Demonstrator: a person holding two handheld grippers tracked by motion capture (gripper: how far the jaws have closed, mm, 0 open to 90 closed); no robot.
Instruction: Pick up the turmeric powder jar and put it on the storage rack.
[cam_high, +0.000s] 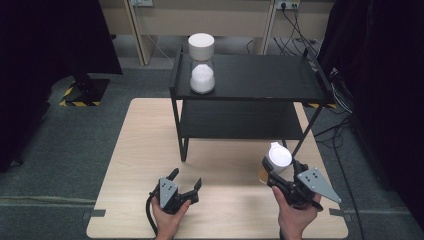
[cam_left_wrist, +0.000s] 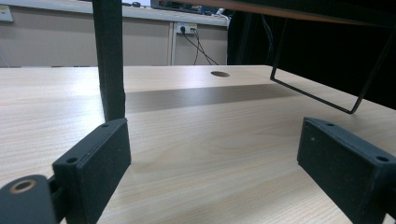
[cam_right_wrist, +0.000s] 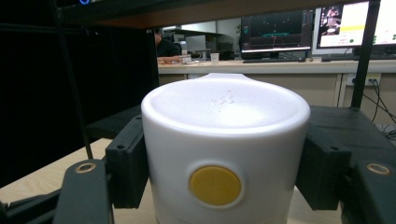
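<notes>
Between the right tool's jaws: white jar (cam_right_wrist: 224, 154), clamped on both flanks just under the lid, black pads flat against the wall
Right tool (cam_high: 280, 172): closed on the jar, held in the right hand (cam_high: 295, 215) at the near right of the bench (cam_high: 140, 150)
Left tool (cam_high: 186, 181): jaws wide apart, nothing between them, low over bare wood at the near left, well apart from the jar
Jar position: upright on the bench, just in front of the right leg of the black shelf unit (cam_high: 250, 75)
Jar surface: smooth, glossy, rigid; probably slick against the pads, so a firm squeeze on the straight wall looks the safest hold
Jar weight: contents hidden; likely light to moderate
Yellow dot (cam_right_wrist: 215, 185): on the jar's front, facing the right tool's camera
Farther out: hourglass-shaped white container (cam_high: 202, 62) on the top shelf, left end, far from both tools
</notes>
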